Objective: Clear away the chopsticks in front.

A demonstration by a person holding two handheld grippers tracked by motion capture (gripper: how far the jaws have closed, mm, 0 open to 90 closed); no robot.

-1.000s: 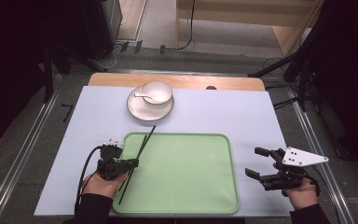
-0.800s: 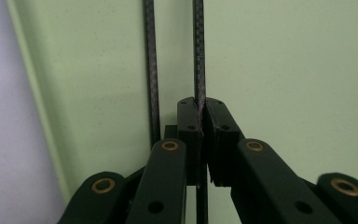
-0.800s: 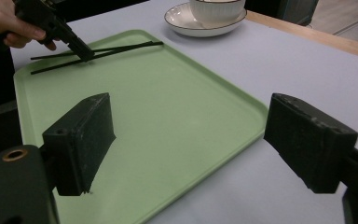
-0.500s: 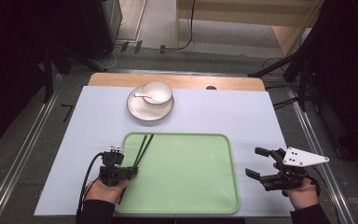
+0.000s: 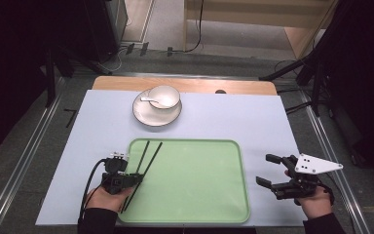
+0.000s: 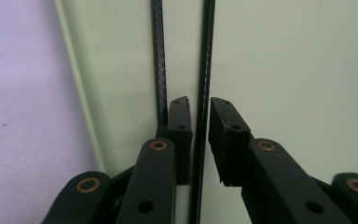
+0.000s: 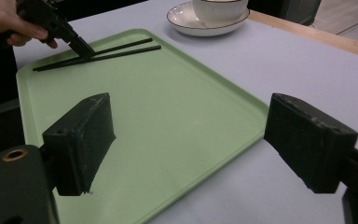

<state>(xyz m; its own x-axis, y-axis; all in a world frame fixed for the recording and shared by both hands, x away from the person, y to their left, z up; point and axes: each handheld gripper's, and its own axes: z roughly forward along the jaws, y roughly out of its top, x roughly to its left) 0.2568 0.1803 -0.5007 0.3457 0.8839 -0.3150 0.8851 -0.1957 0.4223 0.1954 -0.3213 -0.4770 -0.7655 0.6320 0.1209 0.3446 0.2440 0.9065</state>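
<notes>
Two black chopsticks lie slightly spread on the left side of the green tray. My left gripper sits low over their near half. Its jaws have just been opening: in the left gripper view a narrow gap shows, one chopstick runs between the pads without being pressed, and the other chopstick lies outside the left jaw. My right gripper hovers wide open beside the tray's right edge, holding nothing. From there I see the chopsticks and the left gripper farther off.
A white bowl with a spoon stands on a saucer behind the tray, on the pale blue mat. A wooden table edge runs along the back. Dark stands and cables surround the table.
The chopsticks, held together and tilted a second ago, now lie apart on the tray. The left jaws have parted a little. The right gripper has not moved.
</notes>
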